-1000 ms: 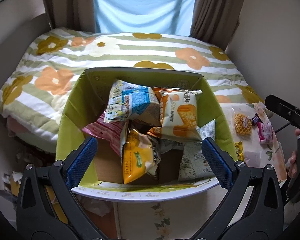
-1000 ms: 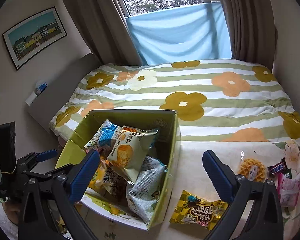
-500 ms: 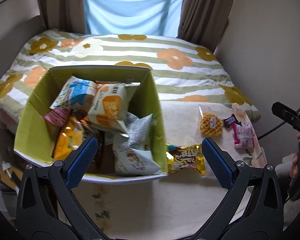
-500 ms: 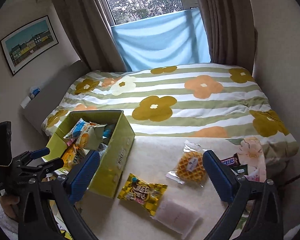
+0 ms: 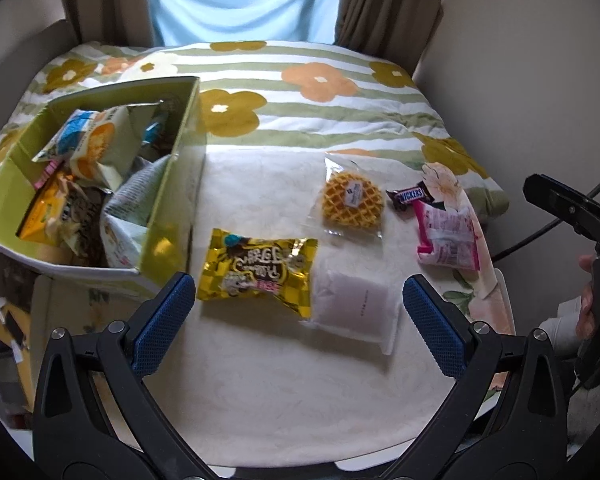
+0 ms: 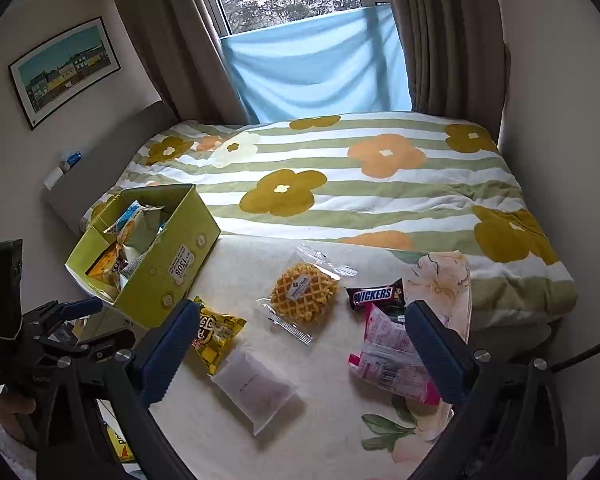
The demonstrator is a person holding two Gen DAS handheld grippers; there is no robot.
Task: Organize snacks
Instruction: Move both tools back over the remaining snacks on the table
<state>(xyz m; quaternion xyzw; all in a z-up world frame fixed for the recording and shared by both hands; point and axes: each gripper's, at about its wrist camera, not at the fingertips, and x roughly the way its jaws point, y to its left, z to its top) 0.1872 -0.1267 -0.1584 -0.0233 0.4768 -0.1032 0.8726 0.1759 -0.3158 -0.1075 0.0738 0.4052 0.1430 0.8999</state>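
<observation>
Overhead, two fisheye views look down on a cream table (image 5: 284, 392) pushed against a bed with a green-striped, flower-print quilt (image 6: 380, 184).

From the left wrist camera, the left gripper (image 5: 299, 312) fills the bottom of the frame, its blue-padded fingers (image 5: 164, 322) spread wide and holding nothing. Between and just above the fingers lie a yellow snack bag (image 5: 258, 270) and, touching its right edge, a frosted white pouch (image 5: 354, 310). Higher, right of centre, sits a clear-wrapped waffle (image 5: 350, 200). A Snickers bar (image 5: 410, 196) lies just to its right, with a pink packet (image 5: 448, 236) below the bar. At the left of the frame an open green box (image 5: 168, 216) holds a jumble of snack bags, some poking above its rim. At the far right edge a hand (image 5: 588, 300) grips the dark handle of the other tool.

From the right wrist camera, the right gripper (image 6: 298, 354) sits low in the frame, also opened wide and empty. Its right finger overlaps the pink packet (image 6: 388, 356) in the picture; whether they touch cannot be told. The white pouch (image 6: 256, 390) lies between the fingers, the yellow bag (image 6: 216, 334) just beside the left finger, the waffle (image 6: 303, 291) and Snickers bar (image 6: 374, 295) above. The green box (image 6: 168, 268) stands at middle left, and the left gripper (image 6: 52, 322) shows at the lower left edge. A framed picture (image 6: 64, 68) hangs upper left, beside curtains (image 6: 168, 28) and a blue cloth (image 6: 316, 64) across the window.
</observation>
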